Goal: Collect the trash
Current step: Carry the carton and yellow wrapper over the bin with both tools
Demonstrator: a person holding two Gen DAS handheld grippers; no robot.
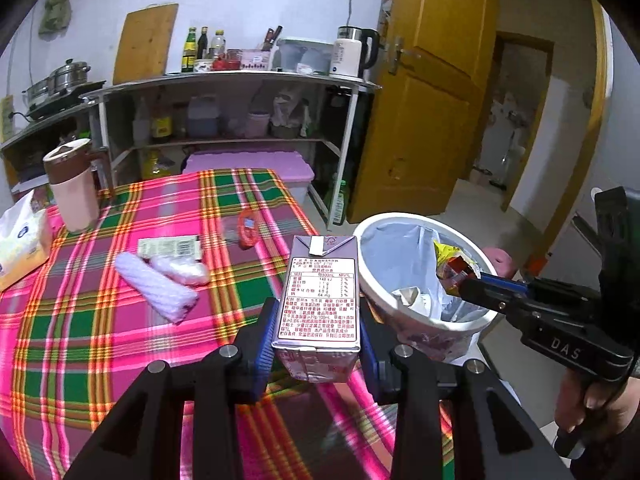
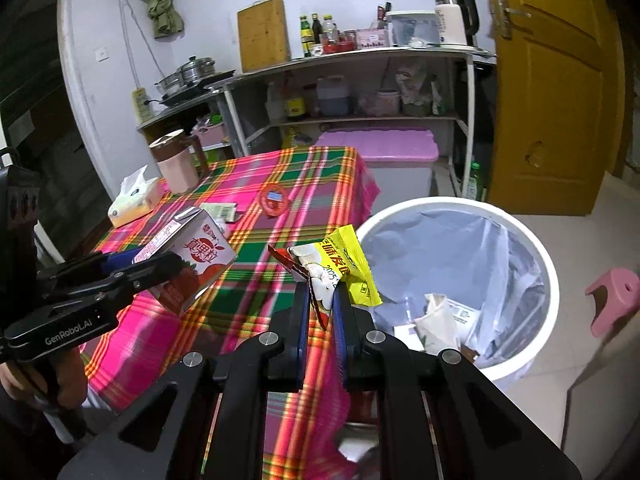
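The drink carton [image 1: 320, 300] sits clamped between the blue pads of the left gripper [image 1: 318, 336], which is about half open and grasping it by its two narrow sides near the bottom end; in the left wrist view its long axis runs away from the camera, folded top end forward and the printed label panel facing up, and it hangs in the air over the near right edge of the table [image 1: 120, 340], just beside the bin [image 1: 416, 320]. From the right wrist view the same carton [image 2: 188, 264] shows its red fruit panel, tilted, with the left gripper [image 2: 160, 268] reaching in from the left, held by a hand [image 2: 24, 384]. The yellow snack wrapper [image 2: 344, 268] is pinched in the right gripper [image 2: 322, 304], whose jaws are nearly closed on its crumpled lower end; the wrapper stands up and leans to the right, its free end toward the rim of the bin [image 2: 532, 248]. In the left wrist view the right gripper [image 1: 460, 280] holds that wrapper [image 1: 452, 260] over the bin's opening. The bin is lined with a pale bag and already has paper scraps inside. On the checked tablecloth lie a red wrapper [image 1: 250, 228], a flat label strip [image 1: 170, 246], two pale rolled packets [image 1: 160, 284], a tissue pack [image 1: 20, 244] and a pink jug [image 1: 74, 184]
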